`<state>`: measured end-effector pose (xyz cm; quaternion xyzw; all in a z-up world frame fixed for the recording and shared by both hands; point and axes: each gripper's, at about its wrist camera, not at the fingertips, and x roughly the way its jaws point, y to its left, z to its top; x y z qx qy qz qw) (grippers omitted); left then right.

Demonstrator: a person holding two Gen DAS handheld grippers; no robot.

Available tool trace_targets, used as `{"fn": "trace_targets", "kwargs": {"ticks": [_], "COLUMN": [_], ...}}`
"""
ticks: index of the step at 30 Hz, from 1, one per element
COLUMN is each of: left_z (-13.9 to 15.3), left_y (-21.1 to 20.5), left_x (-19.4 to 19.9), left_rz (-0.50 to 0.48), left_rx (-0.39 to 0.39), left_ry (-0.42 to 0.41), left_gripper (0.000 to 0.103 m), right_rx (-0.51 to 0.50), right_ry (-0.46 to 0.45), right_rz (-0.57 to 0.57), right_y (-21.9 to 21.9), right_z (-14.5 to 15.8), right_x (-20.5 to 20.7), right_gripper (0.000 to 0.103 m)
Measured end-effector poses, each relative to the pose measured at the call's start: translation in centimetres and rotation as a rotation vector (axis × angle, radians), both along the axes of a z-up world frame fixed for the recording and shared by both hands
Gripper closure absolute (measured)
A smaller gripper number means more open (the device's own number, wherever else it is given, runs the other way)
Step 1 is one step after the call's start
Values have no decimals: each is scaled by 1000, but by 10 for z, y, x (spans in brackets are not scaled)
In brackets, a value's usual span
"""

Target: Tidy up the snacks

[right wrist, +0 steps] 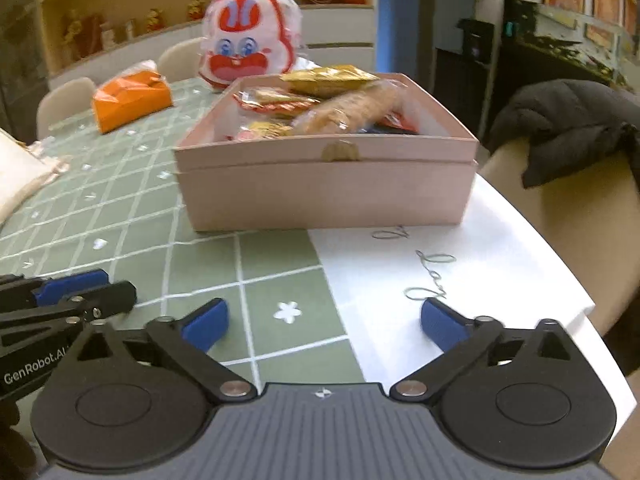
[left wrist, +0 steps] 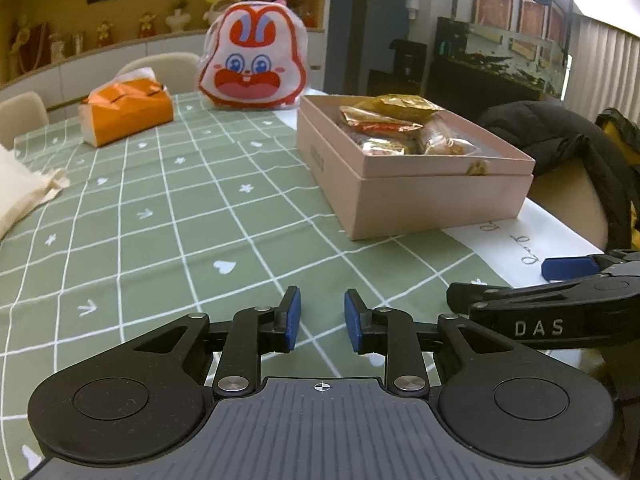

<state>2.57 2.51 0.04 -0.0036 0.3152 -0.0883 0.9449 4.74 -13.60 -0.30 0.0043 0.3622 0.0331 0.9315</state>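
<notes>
Right now both tools hover low over the tabletop [left wrist: 168, 216], nothing held. Left tool [left wrist: 322, 320]: pads apart w/ a narrow gap, empty. Right tool [right wrist: 324, 322]: pads spread wide, empty too, sitting just beside the left one on its right

Snacks [right wrist: 320, 100] all lie in the pink box [right wrist: 324, 192], ahead of the right tool and ahead-right of the left. Foil packs and a long wrapped biscuit-type pack are heaped loosely, some poking above the rim, prob because the box is shallow and they're stacked on each other. No loose snack shows on the cloth in either view, so the contents already sit gathered; could also be a box waiting to be emptied or sorted, can't tell which from this

Room: checked cloth between tools and box is bare, so a straight approach forward is open. Box's far-right side sits close to the tabletop edge, a chair w/ dark jacket [right wrist: 560, 120] just past it, so little margin there. Ahead-left of both tools: orange tissue pack [left wrist: 126, 114], rabbit-face bag [left wrist: 254, 58] beyond it, cream cloth bag [left wrist: 24, 188] far left, all well apart from the box
</notes>
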Motion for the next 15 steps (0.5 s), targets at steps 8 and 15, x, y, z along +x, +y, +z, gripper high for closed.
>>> {"fn": "trace_targets", "kwargs": {"ticks": [8,15], "left_z": [-1,0], "left_y": [-2,-2], "left_x": [-1,-2], "left_rz": [-20,-19], "left_rx": [5,5], "left_ry": [-1,-1], "left_gripper": [73,73], "right_rx": [-14,-11], "right_ry": [-49,-49], "right_rz": [-23,-23], "right_y": [3,1], "right_z": [-5,-5], "right_x": [-5,-6], "right_gripper": [0,0]}}
